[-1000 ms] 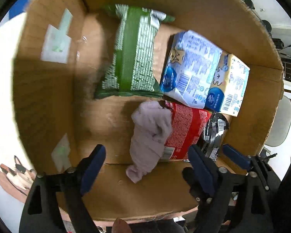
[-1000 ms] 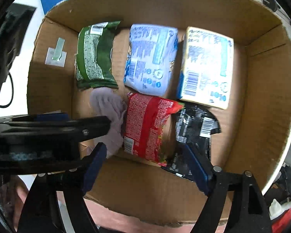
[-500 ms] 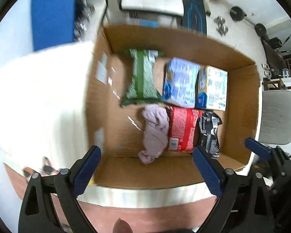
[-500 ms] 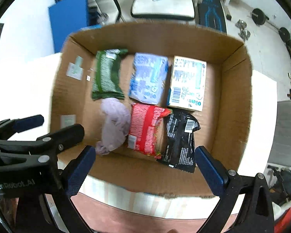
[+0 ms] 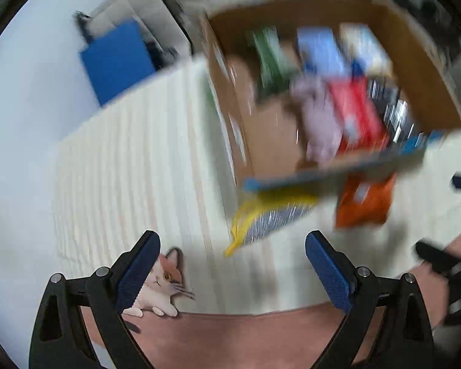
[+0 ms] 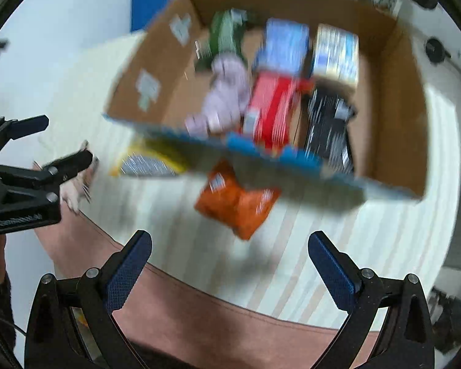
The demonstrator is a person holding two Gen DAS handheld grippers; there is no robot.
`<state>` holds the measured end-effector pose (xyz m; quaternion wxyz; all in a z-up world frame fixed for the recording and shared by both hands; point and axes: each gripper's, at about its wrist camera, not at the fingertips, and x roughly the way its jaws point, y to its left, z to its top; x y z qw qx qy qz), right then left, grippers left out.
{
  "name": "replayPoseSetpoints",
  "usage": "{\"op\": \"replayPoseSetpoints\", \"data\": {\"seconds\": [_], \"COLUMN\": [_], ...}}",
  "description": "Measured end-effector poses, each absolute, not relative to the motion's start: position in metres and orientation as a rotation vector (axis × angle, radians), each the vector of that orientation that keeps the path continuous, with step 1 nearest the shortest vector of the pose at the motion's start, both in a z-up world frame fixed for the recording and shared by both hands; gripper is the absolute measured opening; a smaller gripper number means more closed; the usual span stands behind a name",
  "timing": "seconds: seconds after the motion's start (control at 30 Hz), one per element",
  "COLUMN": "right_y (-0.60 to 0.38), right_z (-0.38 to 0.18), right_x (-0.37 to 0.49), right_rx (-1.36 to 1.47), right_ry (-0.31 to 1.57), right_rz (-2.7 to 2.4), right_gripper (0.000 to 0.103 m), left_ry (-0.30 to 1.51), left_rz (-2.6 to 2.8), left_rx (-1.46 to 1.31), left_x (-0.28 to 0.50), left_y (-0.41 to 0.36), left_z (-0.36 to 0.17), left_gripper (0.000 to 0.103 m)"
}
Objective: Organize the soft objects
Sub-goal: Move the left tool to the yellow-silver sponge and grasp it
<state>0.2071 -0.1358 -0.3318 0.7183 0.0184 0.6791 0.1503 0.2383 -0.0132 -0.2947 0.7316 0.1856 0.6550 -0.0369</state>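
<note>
Left gripper (image 5: 232, 267) and right gripper (image 6: 230, 266): jaws wide apart, nothing between. Orange packet (image 6: 235, 201) and yellow packet (image 6: 152, 160) on bench beside cardboard box (image 6: 393, 117).

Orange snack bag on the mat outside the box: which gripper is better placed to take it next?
Probably right. The right gripper, open and empty, has the crinkly orange snack bag centred just ahead of its fingers. The left gripper, also open, lines up with the yellow packet; there the orange bag sits off to its right.
</note>
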Motion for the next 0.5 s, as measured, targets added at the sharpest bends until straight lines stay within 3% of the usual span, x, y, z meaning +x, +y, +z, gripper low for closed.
{"op": "replayPoseSetpoints", "data": {"seconds": [0.2,0.37,0.43,0.5], "right_y": [-0.124,-0.099,-0.09,-0.086], "right_z": [-0.369,-0.391,-0.401,-0.412], "right_x": [0.211,0.217,0.218,0.219], "right_rx": [-0.045,-0.22,-0.278,-0.31], "right_ry": [1.484,1.463,1.468,1.506], "right_rz": [0.33,0.34,0.341,0.34], "right_gripper": [0.103,0.101,0.091,0.067], "left_ry": [1.527,1.517,1.566,1.627], "left_rz": [-0.125,-0.181,-0.243,-0.31], "left_rx": [0.546,0.627,0.596,0.529], "left_x": [0.249,0.26,0.259,0.255], "left_y": [-0.013,-0.026,-0.032,-0.037], "left_z": [-0.364,-0.391,-0.398,-0.403], "left_gripper": [0.097,0.097,0.097,0.097]}}
